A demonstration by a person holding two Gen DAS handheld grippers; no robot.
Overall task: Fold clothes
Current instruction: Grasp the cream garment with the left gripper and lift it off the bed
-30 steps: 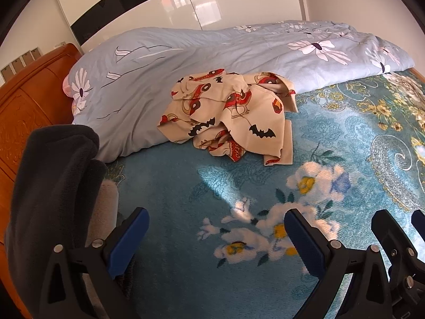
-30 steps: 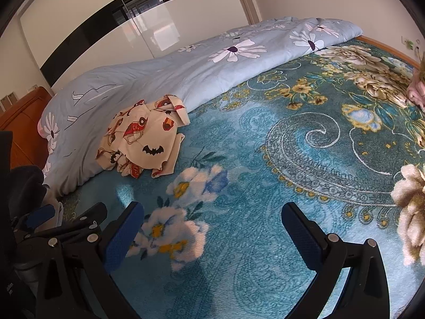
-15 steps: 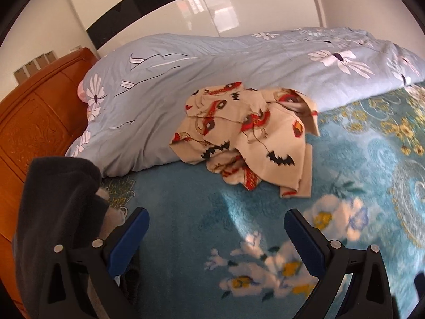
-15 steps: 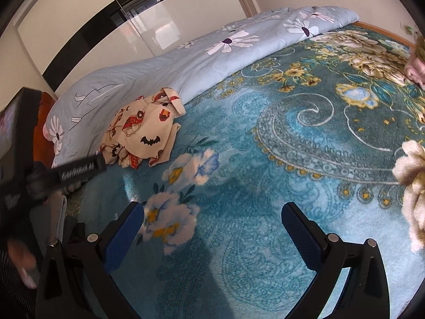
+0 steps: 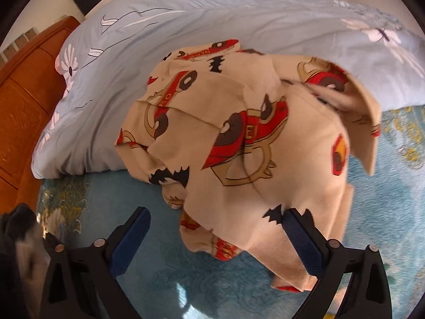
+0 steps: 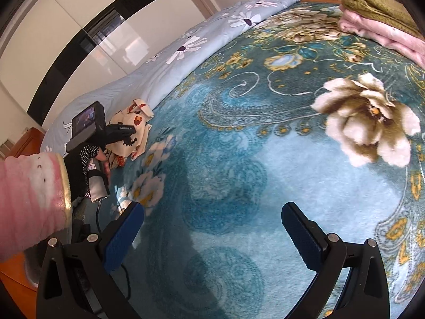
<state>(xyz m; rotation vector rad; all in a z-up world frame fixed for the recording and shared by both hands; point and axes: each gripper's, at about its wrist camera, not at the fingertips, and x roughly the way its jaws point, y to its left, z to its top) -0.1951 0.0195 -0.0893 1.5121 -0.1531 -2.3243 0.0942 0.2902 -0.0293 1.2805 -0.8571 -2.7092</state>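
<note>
A crumpled cream garment point(image 5: 239, 138) printed with red cars and black bats lies on the teal floral blanket point(image 5: 138, 271), against a light blue quilt point(image 5: 164, 34). My left gripper point(image 5: 216, 242) is open, right at the garment's near edge; the right finger's pad point(image 5: 300, 242) touches the cloth, the left pad point(image 5: 130, 239) is over the blanket. In the right wrist view the garment point(image 6: 132, 130) is small at far left, partly hidden by the other hand-held gripper and its camera point(image 6: 87, 122). My right gripper point(image 6: 212, 235) is open above bare blanket point(image 6: 239, 159), far from the garment.
A wooden headboard point(image 5: 24, 111) stands at the left. Folded pink point(image 6: 382, 34) and olive point(image 6: 377, 0) clothes are stacked at the far right of the bed. A person's pink sleeve point(image 6: 29, 199) and gloved hand point(image 6: 82, 164) are at the left. The quilt point(image 6: 186, 55) runs along the back.
My left gripper has moved forward to the garment, which now fills its view. The right gripper swung right and tilted, bringing the folded stack into sight.
</note>
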